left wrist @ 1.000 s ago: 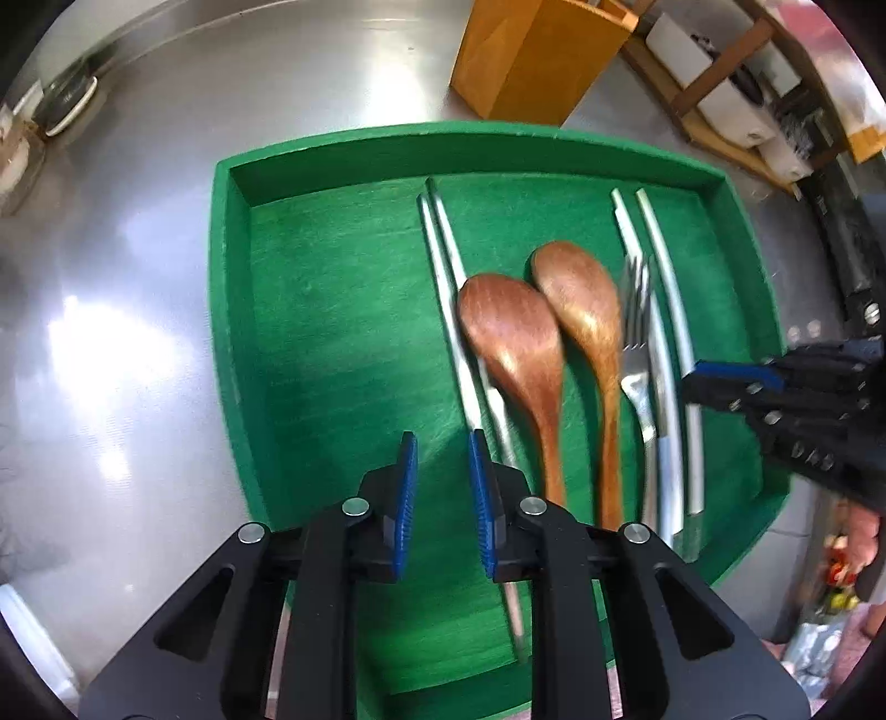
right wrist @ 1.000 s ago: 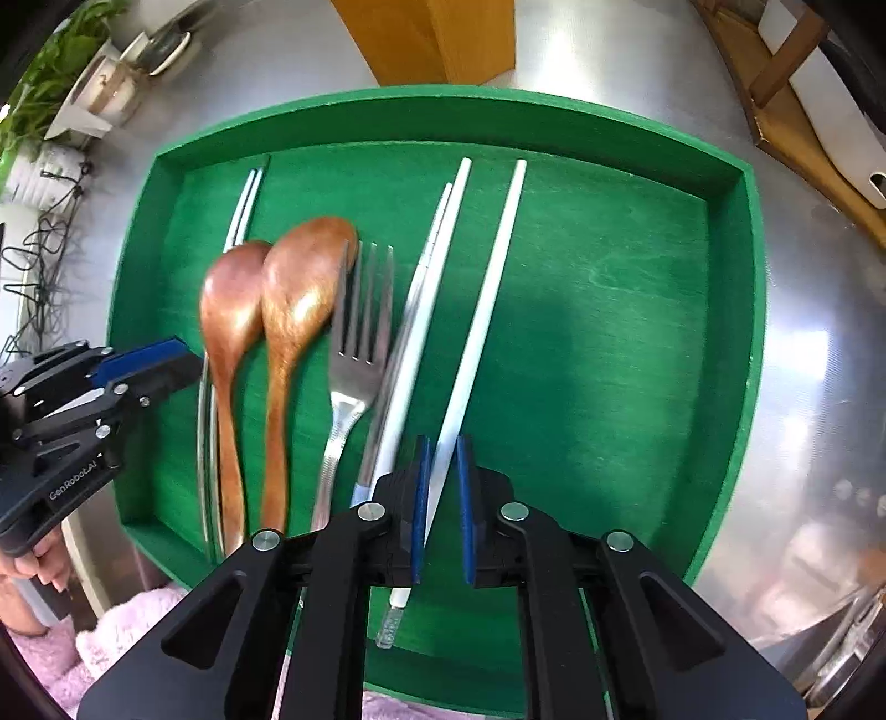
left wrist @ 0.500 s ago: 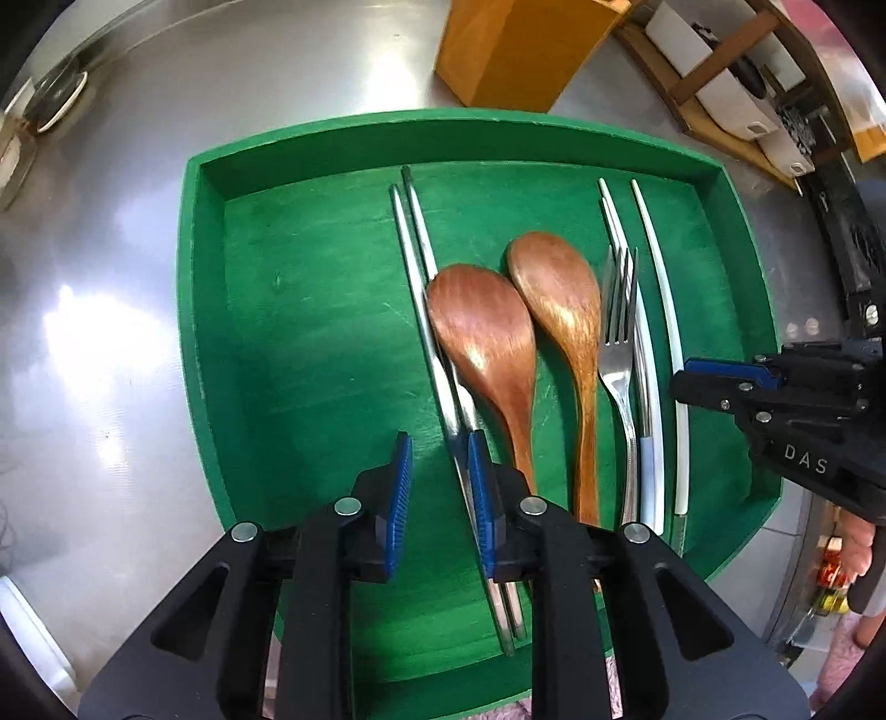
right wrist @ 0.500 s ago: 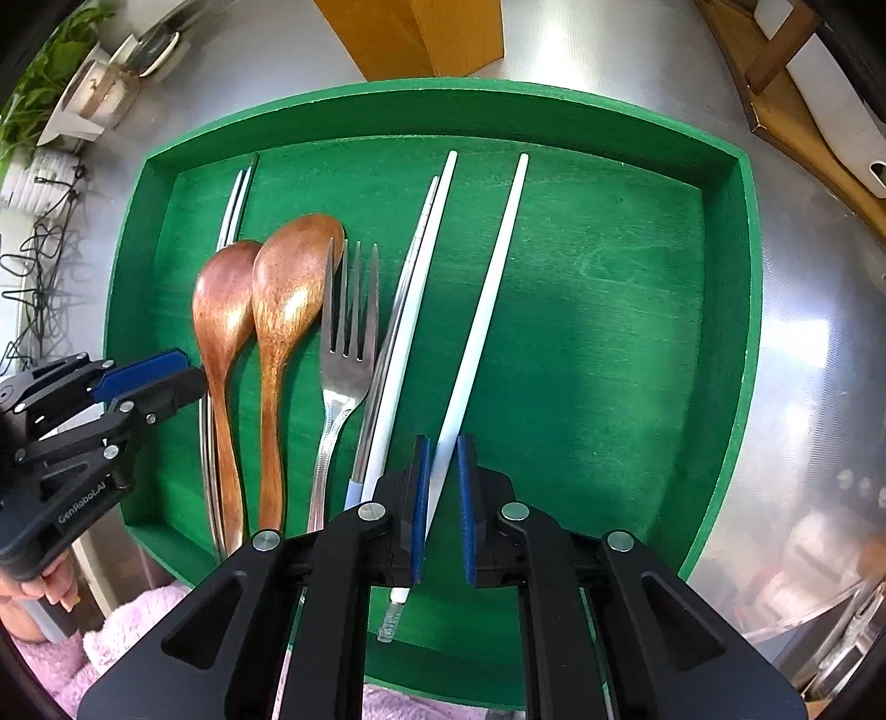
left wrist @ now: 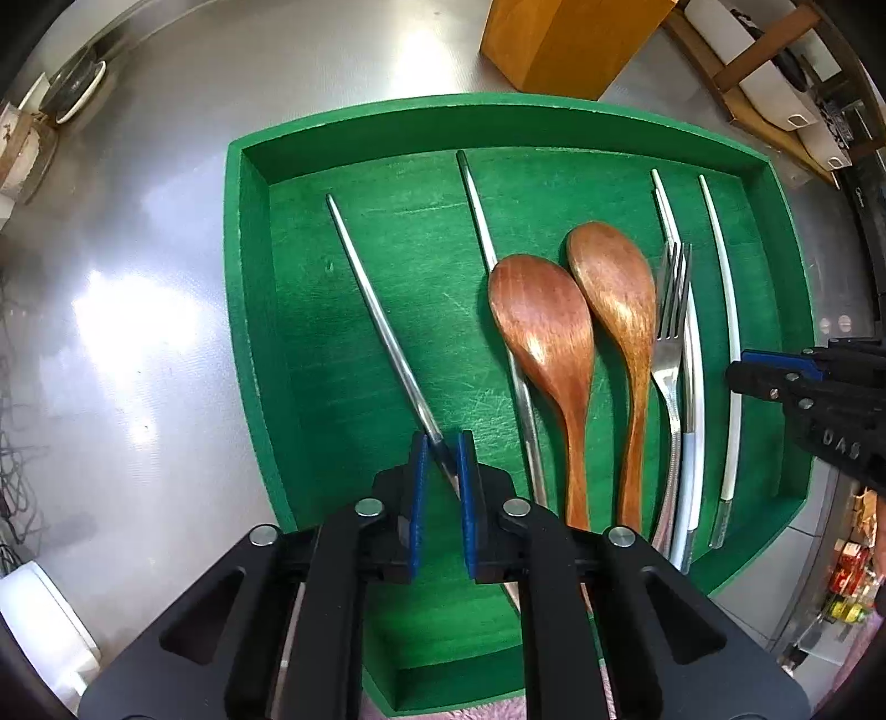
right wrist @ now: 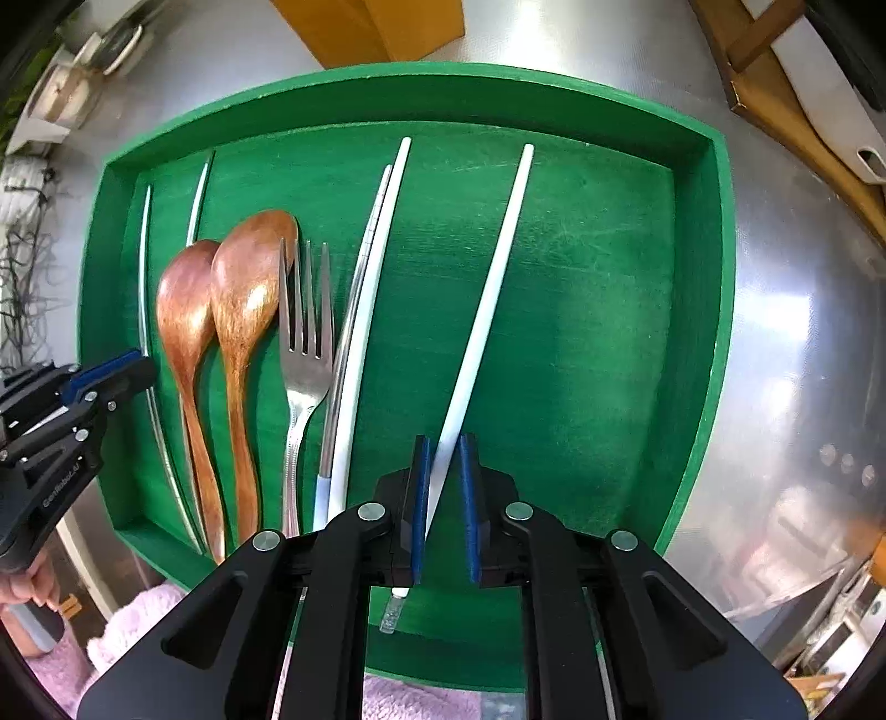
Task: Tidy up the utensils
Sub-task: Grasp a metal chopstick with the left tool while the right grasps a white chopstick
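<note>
A green tray (left wrist: 243, 277) holds the utensils. My left gripper (left wrist: 440, 443) points down over its left half. Its jaws are closing on a steel chopstick (left wrist: 376, 310), which slants away to the upper left. The second steel chopstick (left wrist: 482, 221) lies beside two wooden spoons (left wrist: 542, 321), with a fork (left wrist: 673, 310) to their right. My right gripper (right wrist: 443, 448) is shut on a white chopstick (right wrist: 487, 304) that leans to the upper right. Its white mate (right wrist: 360, 343) rests next to the fork (right wrist: 304, 354). Each gripper shows at the edge of the other's view.
The tray (right wrist: 720, 332) sits on a shiny steel counter. A wooden block (left wrist: 570, 39) stands just behind it, and a wooden rack (left wrist: 764, 72) with white items is at the back right. A pink cloth (right wrist: 133, 620) and a hand (right wrist: 22, 581) are at the near edge.
The left gripper has closed around one steel chopstick and swung it left, away from its pair. The white chopstick in the right gripper has spread further right from its mate.
</note>
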`<state>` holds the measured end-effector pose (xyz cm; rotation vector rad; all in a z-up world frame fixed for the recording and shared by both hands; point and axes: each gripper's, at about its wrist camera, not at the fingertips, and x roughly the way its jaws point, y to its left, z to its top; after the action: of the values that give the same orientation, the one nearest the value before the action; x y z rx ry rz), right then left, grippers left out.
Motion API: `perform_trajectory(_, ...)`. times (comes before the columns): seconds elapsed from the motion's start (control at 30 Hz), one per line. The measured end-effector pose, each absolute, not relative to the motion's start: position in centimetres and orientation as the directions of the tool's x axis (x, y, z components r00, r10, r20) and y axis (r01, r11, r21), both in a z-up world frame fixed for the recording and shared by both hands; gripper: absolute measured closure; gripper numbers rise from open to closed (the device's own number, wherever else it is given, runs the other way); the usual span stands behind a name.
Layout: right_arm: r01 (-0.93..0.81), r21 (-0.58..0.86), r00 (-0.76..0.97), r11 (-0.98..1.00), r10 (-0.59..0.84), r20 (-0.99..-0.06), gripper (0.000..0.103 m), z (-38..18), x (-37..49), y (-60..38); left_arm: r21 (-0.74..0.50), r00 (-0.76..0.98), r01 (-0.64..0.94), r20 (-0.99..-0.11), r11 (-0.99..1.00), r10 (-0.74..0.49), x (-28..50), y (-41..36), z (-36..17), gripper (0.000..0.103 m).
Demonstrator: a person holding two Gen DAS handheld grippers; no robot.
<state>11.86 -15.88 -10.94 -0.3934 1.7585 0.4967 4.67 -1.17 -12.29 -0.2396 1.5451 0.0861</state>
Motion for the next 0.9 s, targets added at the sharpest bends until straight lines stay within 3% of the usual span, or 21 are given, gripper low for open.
perform_trajectory(0.33, -0.52, 0.082, -0.213, 0.85, -0.035, -0.977, 0.095, -10.6, 11.7, -14.3, -0.062, 0.01, -0.227, -0.998, 0.972, -0.061, 5.4, -1.3, -11.9, 0.096)
perform_trajectory(0.47, -0.514, 0.123, -0.219, 0.849, 0.009, -0.976, 0.097, -10.5, 11.3, -14.5, -0.138, 0.028, -0.247, -0.99, 0.959, -0.135, 5.3, -0.7, -11.6, 0.099)
perform_trajectory(0.9, -0.508, 0.189, -0.187, 0.84, 0.106, -0.977, 0.097, -7.8, 11.5, -16.7, -0.203, 0.112, -0.226, -0.977, 0.953, -0.181, 3.3, 0.7, -9.7, 0.1)
